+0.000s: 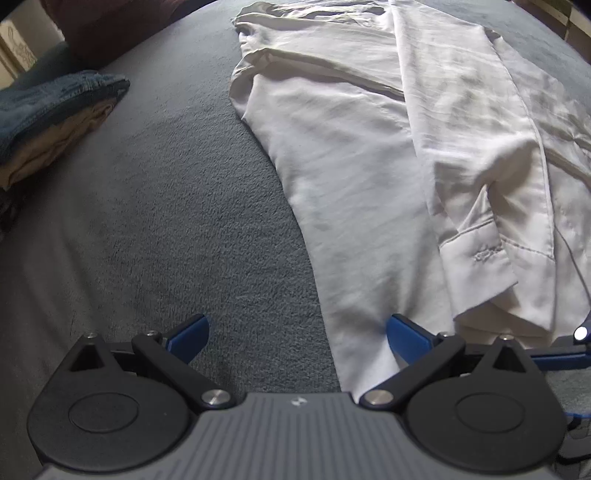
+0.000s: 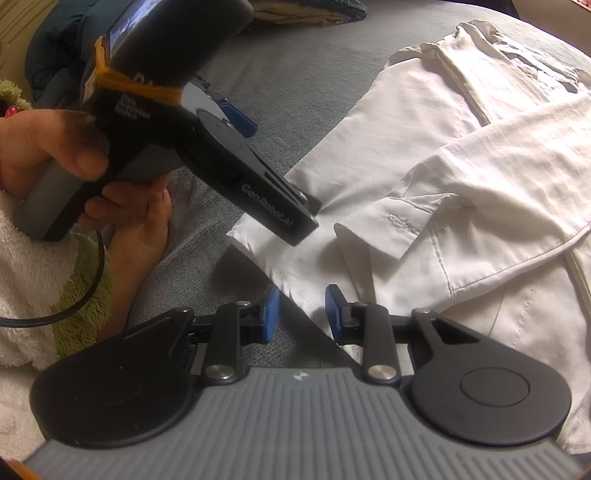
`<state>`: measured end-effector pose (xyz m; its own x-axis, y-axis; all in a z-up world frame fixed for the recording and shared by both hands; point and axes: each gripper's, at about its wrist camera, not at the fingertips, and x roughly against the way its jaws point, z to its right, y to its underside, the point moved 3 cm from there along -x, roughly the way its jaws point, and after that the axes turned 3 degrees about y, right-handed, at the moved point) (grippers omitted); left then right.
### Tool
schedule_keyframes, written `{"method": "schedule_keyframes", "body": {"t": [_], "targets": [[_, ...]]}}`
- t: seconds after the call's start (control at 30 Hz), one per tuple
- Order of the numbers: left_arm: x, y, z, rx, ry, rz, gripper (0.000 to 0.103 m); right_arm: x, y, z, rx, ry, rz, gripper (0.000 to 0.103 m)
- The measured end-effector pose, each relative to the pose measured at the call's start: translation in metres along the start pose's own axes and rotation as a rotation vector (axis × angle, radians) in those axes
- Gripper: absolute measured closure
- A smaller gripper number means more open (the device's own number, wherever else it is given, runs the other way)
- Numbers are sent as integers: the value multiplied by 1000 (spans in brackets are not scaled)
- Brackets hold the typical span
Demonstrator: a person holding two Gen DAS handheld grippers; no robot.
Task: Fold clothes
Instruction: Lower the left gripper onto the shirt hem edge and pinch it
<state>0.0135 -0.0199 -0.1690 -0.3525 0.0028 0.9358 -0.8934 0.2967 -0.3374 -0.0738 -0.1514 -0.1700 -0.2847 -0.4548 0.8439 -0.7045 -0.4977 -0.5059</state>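
A white long-sleeved shirt (image 1: 351, 166) lies spread on a grey blanket (image 1: 166, 221), with one sleeve folded across its body and the cuff (image 1: 480, 254) towards me. My left gripper (image 1: 297, 334) stands wide open over the shirt's near left edge, and its right finger rests above the cloth. In the right wrist view the shirt (image 2: 424, 155) fills the right side. The hem (image 2: 295, 291) runs between the blue pads of my right gripper (image 2: 303, 314). Those jaws stand partly apart, not pressing the cloth. The left gripper's fingers (image 2: 295, 218) hover over the shirt's corner.
A stack of folded jeans and tan clothes (image 1: 55, 122) sits at the far left on the blanket, seen again as a stack (image 2: 314, 11) at the top. A person's hand (image 2: 55, 155), bare foot (image 2: 144, 236), fluffy white and green sleeve (image 2: 37, 277) and black cable (image 2: 74, 306) are at the left.
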Motion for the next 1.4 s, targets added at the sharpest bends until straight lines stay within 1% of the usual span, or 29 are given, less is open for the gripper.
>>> {"method": "schedule_keyframes", "body": {"t": [0.2, 0.27, 0.37, 0.43, 0.47, 0.57, 0.6, 0.63, 0.67, 0.73, 0.8, 1.0, 1.07, 1.1, 1.13, 1.23, 1.4], "targets": [[14, 10, -10, 44, 157, 20, 0, 0, 0, 4, -6, 14, 4, 76], [15, 14, -13, 70, 202, 20, 2, 1, -1, 5, -10, 17, 8, 76], [12, 19, -19, 123, 257, -3, 11, 2, -2, 6, -9, 20, 22, 76], [10, 22, -23, 154, 281, -15, 19, 4, -3, 5, -5, 18, 32, 76], [9, 23, -25, 170, 293, -21, 22, 5, -3, 5, -3, 17, 37, 76], [10, 23, -26, 184, 324, -17, 28, 8, -3, 4, 5, 23, 46, 76], [11, 23, -25, 182, 335, -13, 34, 8, -3, 4, 5, 25, 48, 76], [12, 23, -24, 176, 343, -9, 38, 9, -4, 5, 4, 28, 49, 76], [13, 23, -22, 170, 350, -5, 40, 9, -4, 5, 3, 31, 50, 76], [15, 22, -19, 155, 361, 2, 48, 9, -4, 6, 1, 35, 53, 76], [16, 22, -15, 142, 376, 6, 53, 10, -4, 6, 4, 38, 55, 76], [10, 23, -6, 115, 398, -16, 70, 10, -4, 5, 3, 44, 54, 76], [9, 25, -7, 118, 404, -23, 79, 10, -3, 4, 6, 46, 54, 76], [8, 25, -8, 120, 409, -25, 89, 10, -3, 4, 7, 47, 55, 76], [8, 25, -8, 121, 414, -24, 94, 10, -3, 4, 7, 48, 56, 76], [10, 25, -9, 126, 427, -13, 99, 10, -3, 4, 6, 48, 57, 76], [14, 25, -14, 158, 476, 1, 100, 11, -4, 3, 12, 41, 63, 76]]}}
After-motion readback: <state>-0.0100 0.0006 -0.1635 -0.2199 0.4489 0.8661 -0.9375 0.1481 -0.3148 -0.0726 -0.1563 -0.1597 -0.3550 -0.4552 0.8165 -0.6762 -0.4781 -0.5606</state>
